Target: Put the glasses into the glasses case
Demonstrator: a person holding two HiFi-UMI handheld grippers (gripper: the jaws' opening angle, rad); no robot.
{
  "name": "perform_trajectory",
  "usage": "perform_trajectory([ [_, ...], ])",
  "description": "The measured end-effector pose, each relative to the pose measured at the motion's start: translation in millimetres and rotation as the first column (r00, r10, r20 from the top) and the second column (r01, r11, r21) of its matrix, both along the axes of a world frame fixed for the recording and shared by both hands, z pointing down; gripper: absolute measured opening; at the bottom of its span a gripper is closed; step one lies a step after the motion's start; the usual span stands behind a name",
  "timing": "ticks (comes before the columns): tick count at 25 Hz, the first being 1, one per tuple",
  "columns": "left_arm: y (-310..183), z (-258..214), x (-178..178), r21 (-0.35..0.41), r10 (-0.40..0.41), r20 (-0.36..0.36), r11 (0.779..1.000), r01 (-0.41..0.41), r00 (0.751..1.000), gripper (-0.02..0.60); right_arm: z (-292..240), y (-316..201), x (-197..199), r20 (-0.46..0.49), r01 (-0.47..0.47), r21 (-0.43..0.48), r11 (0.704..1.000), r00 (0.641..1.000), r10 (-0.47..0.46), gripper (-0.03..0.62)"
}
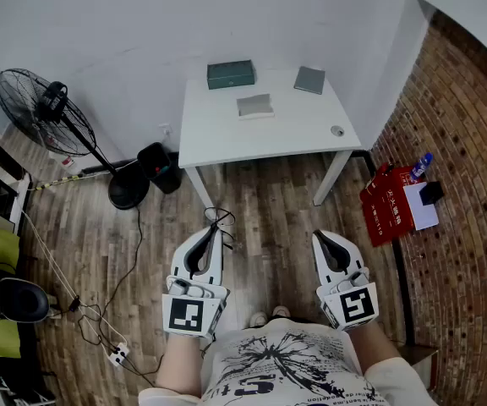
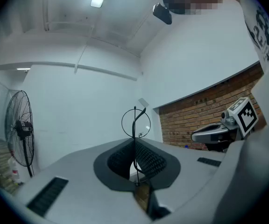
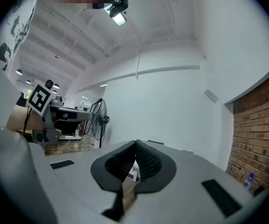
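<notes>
A thin wire-framed pair of glasses (image 2: 136, 123) with round lenses stands upright between the closed jaws of my left gripper (image 2: 135, 146). In the head view the glasses (image 1: 219, 221) stick out past the left gripper (image 1: 216, 231), which I hold over the wooden floor short of the white table (image 1: 294, 134). A dark green box-shaped case (image 1: 231, 74) sits at the table's far edge, with a grey flat item (image 1: 254, 106) just in front of it. My right gripper (image 1: 319, 238) hangs level beside the left one, and its jaws (image 3: 135, 146) are shut with nothing between them.
A grey-green square item (image 1: 309, 79) and a small round object (image 1: 337, 130) also lie on the table. A standing fan (image 1: 49, 108) and a black bin (image 1: 159, 167) are to the left, with cables on the floor. A red bag (image 1: 387, 203) and a blue bottle (image 1: 421, 166) stand by the brick wall.
</notes>
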State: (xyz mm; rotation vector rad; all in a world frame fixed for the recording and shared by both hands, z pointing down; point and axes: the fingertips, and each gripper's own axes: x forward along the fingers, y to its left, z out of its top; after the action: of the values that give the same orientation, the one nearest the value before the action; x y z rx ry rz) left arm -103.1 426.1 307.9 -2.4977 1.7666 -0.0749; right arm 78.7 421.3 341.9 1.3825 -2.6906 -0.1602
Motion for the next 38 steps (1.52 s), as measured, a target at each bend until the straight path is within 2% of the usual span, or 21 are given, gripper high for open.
perform_trajectory([
  [10,-9,15,-5,-0.002,0.044,-0.008,0.999,-0.044,0.999,0.017,0,-7,-12,-0.019,-0.009,0.011,1.000,1.000,0.009,0.012],
  [16,-12,22,-18,-0.007,0.060,-0.022,0.998,-0.060,0.998,0.015,11,-11,-20,0.007,-0.058,-0.015,0.998,0.998,0.059,0.015],
  [19,-22,21,-25,0.011,0.053,-0.057,0.999,-0.053,0.997,0.016,24,-16,-30,-0.006,-0.052,-0.029,0.998,0.999,0.052,0.015],
  [22,-37,28,-32,-0.008,0.048,-0.036,0.999,-0.048,0.998,0.016,34,-29,-36,-0.010,-0.045,-0.050,0.998,0.999,0.044,0.015],
  [25,-63,28,-32,0.007,0.033,-0.055,0.999,-0.033,0.998,0.016,39,-58,-37,-0.006,-0.032,-0.059,0.998,0.999,0.032,0.015],
  [30,-123,31,-25,0.019,-0.002,-0.043,1.000,0.003,0.999,0.015,44,-124,-34,0.002,0.013,-0.068,0.998,1.000,-0.013,0.015],
  [38,-251,12,-2,0.052,-0.073,-0.046,0.996,0.076,0.996,0.016,27,-271,-6,-0.007,0.058,-0.046,0.997,0.998,-0.059,0.015],
])
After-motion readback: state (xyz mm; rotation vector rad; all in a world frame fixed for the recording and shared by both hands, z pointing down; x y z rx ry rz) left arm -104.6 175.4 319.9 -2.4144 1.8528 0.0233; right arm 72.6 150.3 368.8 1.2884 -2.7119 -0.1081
